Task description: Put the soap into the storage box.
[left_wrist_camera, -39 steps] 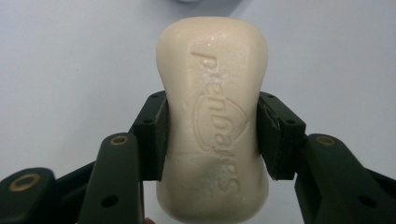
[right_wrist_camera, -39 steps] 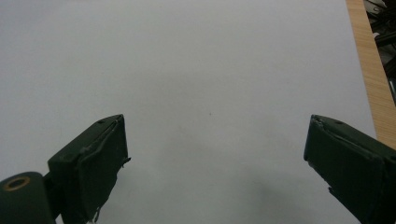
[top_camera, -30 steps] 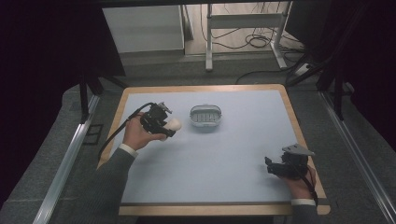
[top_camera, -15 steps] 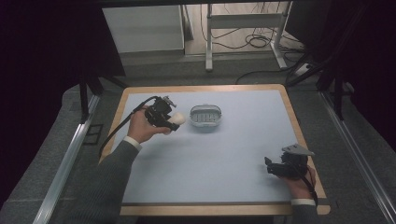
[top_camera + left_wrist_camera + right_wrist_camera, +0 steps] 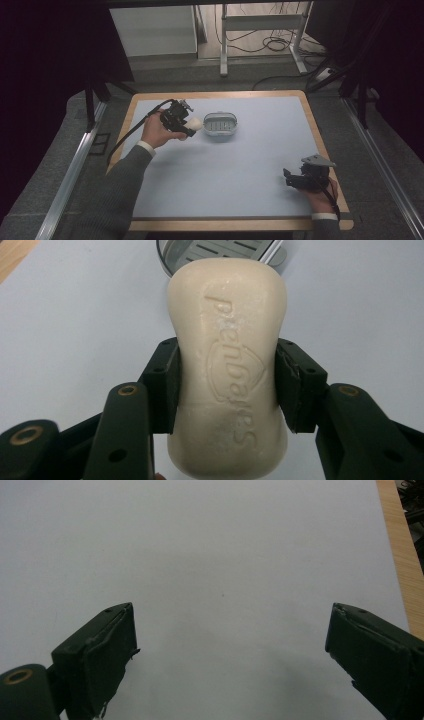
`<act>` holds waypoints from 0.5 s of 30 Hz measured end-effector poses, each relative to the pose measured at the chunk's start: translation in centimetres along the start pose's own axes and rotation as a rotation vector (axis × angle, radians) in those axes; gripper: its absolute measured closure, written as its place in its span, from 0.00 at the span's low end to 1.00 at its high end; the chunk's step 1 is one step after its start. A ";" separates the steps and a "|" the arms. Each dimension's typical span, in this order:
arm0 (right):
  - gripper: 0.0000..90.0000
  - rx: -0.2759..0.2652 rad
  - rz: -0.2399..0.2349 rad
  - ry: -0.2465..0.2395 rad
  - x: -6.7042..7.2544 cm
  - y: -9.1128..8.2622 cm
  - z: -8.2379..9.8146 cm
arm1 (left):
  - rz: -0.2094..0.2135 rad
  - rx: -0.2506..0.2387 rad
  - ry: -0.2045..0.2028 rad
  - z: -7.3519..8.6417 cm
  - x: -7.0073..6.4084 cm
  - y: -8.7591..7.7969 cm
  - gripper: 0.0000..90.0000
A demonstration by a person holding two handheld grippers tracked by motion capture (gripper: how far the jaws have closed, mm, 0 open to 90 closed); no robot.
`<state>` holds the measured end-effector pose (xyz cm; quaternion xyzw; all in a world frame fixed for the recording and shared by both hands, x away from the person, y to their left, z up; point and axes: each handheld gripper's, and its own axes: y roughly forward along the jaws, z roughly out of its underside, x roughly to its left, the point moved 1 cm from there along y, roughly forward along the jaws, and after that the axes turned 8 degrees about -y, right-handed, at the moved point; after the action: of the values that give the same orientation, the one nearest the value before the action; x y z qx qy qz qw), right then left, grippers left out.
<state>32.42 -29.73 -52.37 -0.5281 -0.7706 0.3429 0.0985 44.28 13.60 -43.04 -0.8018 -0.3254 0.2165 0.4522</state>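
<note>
**A:** so where's it at? The left gripper (image 5: 227, 385) is clamped on the soap (image 5: 228, 365), both pads pressing its narrow waist, bar pointing straight ahead. From the high view it's held just left of the dish (image 5: 220, 125), a bit above the table (image 5: 225, 185).

**B:** yeah, and in the left gripper view the dish (image 5: 220, 252) peeks out right past the far end of the bar. My guess is the soap is meant for that dish, though nobody has said what the job is.

**A:** what's the right gripper (image 5: 299, 179) doing?

**B:** nothing, jaws spread wide with bare table between them, parked near the front right corner, well apart from everything.

**A:** what could go wrong?

**B:** soap is slick and rounded. The pads only catch the waist, so a tilt or a quick move could let it slide out lengthwise and drop short of the dish.

**A:** also the dish looks light. Come in low and the bar's nose could shove it away or tip the rim.

**B:** and letting go while too high could make it bounce off the slotted insert.
</note>
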 end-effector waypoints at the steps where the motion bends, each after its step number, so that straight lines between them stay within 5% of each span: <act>1: 0.07 0.001 0.000 -0.001 0.0 0.0 0.0 | 0.020 -0.007 -0.009 -0.2 0.1 0.1 0.55; 15: 0.07 -0.008 -0.009 -0.014 0.2 -0.1 -0.1 | 0.042 -0.004 -0.024 -1.0 0.5 0.7 0.55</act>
<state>32.34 -29.54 -52.26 -0.5226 -0.7750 0.3431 0.0922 45.53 13.11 -43.22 -0.8066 -0.3145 0.2349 0.4419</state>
